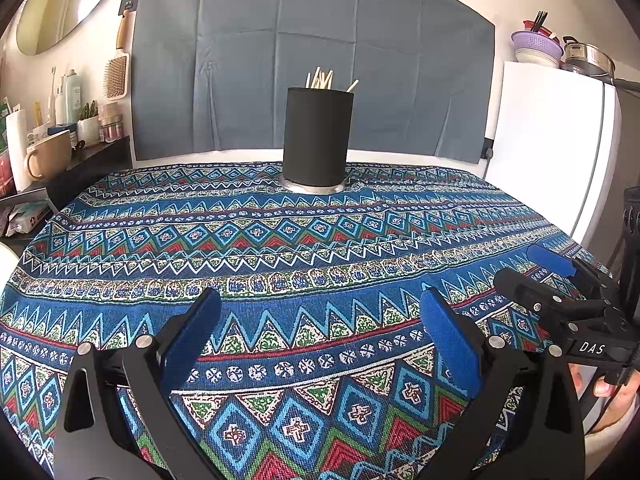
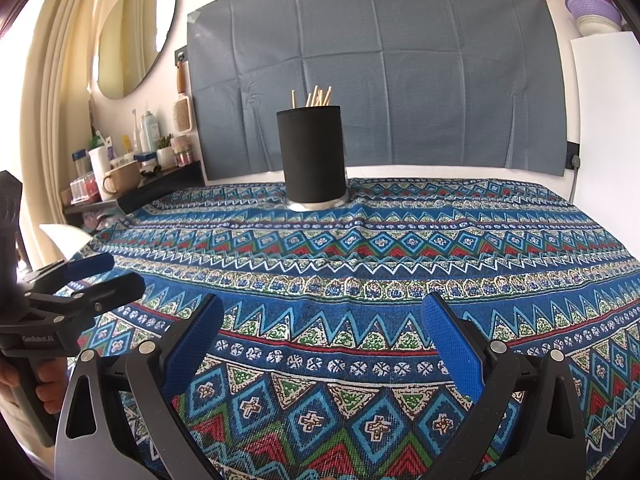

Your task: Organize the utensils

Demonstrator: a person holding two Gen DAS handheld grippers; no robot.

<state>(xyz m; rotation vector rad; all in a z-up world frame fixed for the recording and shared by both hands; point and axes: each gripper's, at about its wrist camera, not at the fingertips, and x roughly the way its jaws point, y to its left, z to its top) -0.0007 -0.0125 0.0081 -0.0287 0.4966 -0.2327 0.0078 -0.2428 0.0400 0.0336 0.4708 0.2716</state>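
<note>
A black cylindrical holder (image 1: 318,140) (image 2: 312,158) stands upright on a metal base at the far side of the patterned tablecloth (image 1: 280,248) (image 2: 360,256). Several light wooden chopsticks (image 1: 322,79) (image 2: 316,97) stick out of its top. My left gripper (image 1: 320,312) hovers low over the near part of the cloth, open and empty, blue pads wide apart. My right gripper (image 2: 322,312) is likewise open and empty. Each gripper shows in the other's view: the right one (image 1: 532,264) at the right edge, the left one (image 2: 116,272) at the left edge. No loose utensils lie on the cloth.
A shelf at the left holds a tan mug (image 1: 50,154) (image 2: 122,176), bottles, a paper roll and a hairbrush (image 1: 118,68). A white fridge (image 1: 552,152) at the right carries a purple colander (image 1: 536,44) and a pot. A grey cloth (image 1: 312,52) hangs on the back wall.
</note>
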